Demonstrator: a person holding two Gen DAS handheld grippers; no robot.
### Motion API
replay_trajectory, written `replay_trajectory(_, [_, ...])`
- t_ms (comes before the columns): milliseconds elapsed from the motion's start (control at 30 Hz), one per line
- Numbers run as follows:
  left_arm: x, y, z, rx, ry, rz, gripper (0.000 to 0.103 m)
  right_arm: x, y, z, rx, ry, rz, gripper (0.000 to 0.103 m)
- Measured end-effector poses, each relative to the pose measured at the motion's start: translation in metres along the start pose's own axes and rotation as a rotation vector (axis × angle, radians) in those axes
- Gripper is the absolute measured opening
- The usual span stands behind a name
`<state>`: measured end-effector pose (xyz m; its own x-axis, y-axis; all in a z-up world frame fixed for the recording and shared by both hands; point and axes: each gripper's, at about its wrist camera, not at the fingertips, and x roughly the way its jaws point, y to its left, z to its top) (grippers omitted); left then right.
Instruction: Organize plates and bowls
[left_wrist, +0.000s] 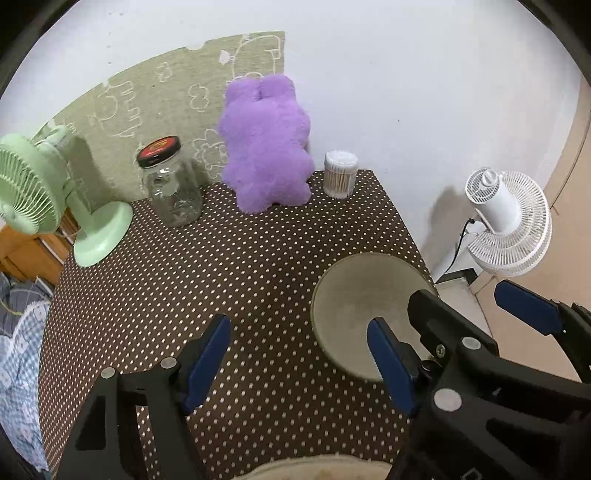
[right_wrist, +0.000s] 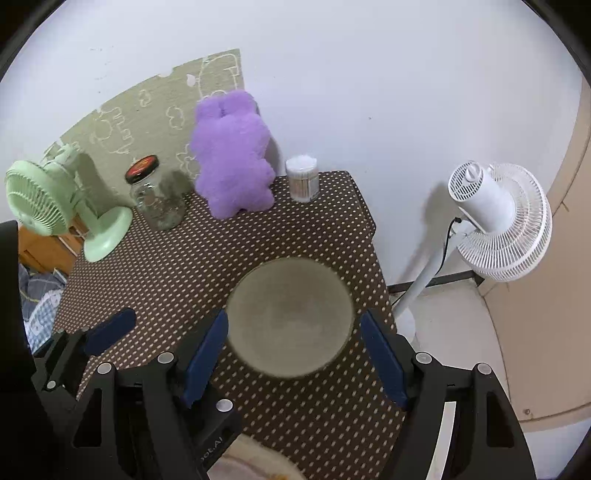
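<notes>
A grey bowl (right_wrist: 290, 317) is sitting upright on the dotted brown table (right_wrist: 207, 258), near its right edge. The right hand-held gripper (right_wrist: 295, 354) is hovering with its blue pads spread apart on either side of the bowl, not pressing it. The left hand-held gripper (left_wrist: 299, 354) is standing open over bare cloth just left of the bowl, nothing between its pads. Along the far edge are standing a green fan (left_wrist: 40, 195), a glass jar (left_wrist: 170, 184), a purple plush toy (left_wrist: 266, 147) and a tub of cotton swabs (left_wrist: 340, 173)
</notes>
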<state>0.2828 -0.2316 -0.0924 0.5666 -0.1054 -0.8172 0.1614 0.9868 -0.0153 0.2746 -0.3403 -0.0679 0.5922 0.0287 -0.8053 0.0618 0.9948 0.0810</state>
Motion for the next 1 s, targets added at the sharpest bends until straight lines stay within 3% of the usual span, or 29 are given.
replay_trajectory(133, [0.018,-0.002,0.004,0.004,0.015,0.005,0.076,0.02,-0.006,0.005,0.01,0.014,-0.001,0.077])
replay_trajectory(433, [0.053,-0.009,0.005,0.058,0.059,0.006,0.061,0.059,-0.016,0.005,0.058,0.077,0.01,0.069])
replay_trajectory(700, [0.076,-0.02,0.006,0.08,0.105,-0.042,0.054,0.082,-0.026,0.002,0.099,0.122,-0.009,0.061])
replay_trajectory(867, [0.087,-0.027,0.005,0.099,0.131,-0.065,0.052,0.095,-0.035,-0.001,0.124,0.152,-0.011,0.053])
replay_trajectory(1000, [0.095,-0.029,0.004,0.109,0.149,-0.046,0.04,0.103,-0.039,-0.003,0.127,0.171,-0.021,0.041])
